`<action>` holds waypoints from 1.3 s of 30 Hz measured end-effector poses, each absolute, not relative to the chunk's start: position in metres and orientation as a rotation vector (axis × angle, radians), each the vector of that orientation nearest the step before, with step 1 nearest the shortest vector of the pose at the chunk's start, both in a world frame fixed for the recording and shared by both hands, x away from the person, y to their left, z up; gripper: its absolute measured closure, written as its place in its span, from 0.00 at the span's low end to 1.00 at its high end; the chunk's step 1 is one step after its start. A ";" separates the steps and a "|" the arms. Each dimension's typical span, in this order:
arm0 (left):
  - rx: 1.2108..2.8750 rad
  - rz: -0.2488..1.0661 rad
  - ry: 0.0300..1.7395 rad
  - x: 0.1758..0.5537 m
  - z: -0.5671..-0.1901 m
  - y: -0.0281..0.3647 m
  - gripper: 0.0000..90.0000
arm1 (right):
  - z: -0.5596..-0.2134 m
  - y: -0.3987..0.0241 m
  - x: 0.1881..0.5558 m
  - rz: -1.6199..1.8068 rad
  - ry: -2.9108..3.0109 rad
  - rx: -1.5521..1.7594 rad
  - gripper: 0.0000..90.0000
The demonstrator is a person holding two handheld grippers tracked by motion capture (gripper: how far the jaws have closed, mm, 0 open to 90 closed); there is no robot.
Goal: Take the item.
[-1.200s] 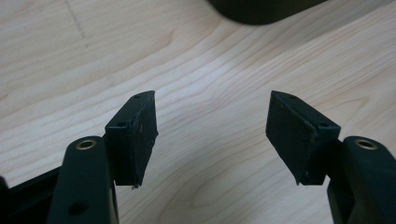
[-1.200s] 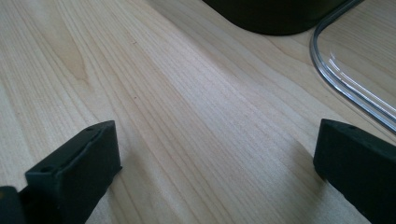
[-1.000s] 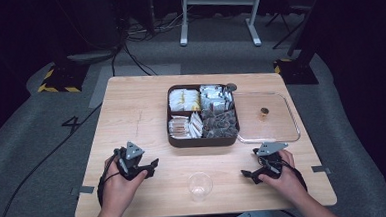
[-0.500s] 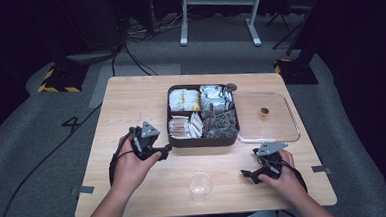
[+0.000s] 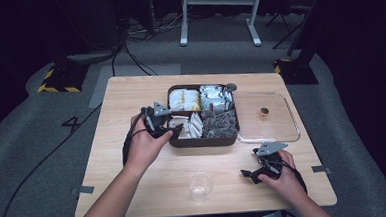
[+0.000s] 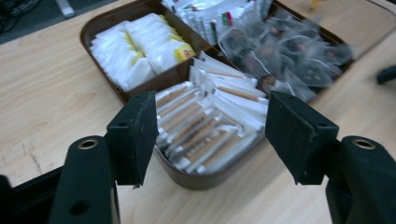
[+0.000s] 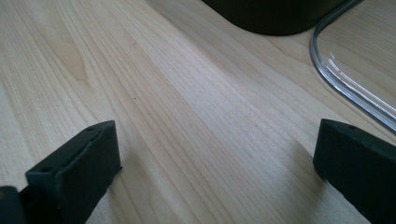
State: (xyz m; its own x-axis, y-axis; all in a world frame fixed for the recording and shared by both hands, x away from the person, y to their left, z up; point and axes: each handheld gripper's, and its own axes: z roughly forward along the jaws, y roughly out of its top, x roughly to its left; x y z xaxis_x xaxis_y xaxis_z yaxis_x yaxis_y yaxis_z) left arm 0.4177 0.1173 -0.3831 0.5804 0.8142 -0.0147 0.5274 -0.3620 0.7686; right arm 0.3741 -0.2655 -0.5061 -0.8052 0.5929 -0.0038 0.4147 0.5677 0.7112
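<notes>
A brown four-part tray [image 5: 203, 142] sits mid-table. My left gripper [image 5: 174, 128] hovers over its front-left compartment, jaws open with nothing between them. In the left gripper view the gripper [image 6: 212, 126] frames white stick sachets [image 6: 210, 130] just below it. Beyond them lie white-and-yellow packets [image 6: 140, 46], dark tea bags in clear pouches [image 6: 285, 51] and white packets with green and red print [image 6: 215, 16]. My right gripper [image 5: 249, 176] rests open on the table at the front right, pointing left; its jaws [image 7: 215, 154] hold only bare wood between them.
A clear plastic cup [image 5: 200, 185] stands near the front edge between my hands. A clear lid [image 5: 277, 134] with a small brown knob [image 5: 264, 112] lies right of the tray, and its rim [image 7: 355, 93] shows close to my right gripper. Cables and stands surround the table.
My left hand has lifted off the table's front left and travelled forward and right, up to the tray's front-left compartment. The right hand has stayed put.
</notes>
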 end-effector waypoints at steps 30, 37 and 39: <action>2.026 0.436 1.202 0.545 -0.402 0.078 0.46 | -0.506 -0.265 0.372 1.061 2.545 0.864 0.01; 2.049 0.384 1.241 0.568 -0.423 0.071 0.55 | -0.506 -0.265 0.372 1.061 2.544 0.864 0.01; 2.066 0.363 1.248 0.571 -0.429 0.070 0.58 | -0.506 -0.265 0.372 1.061 2.544 0.864 0.01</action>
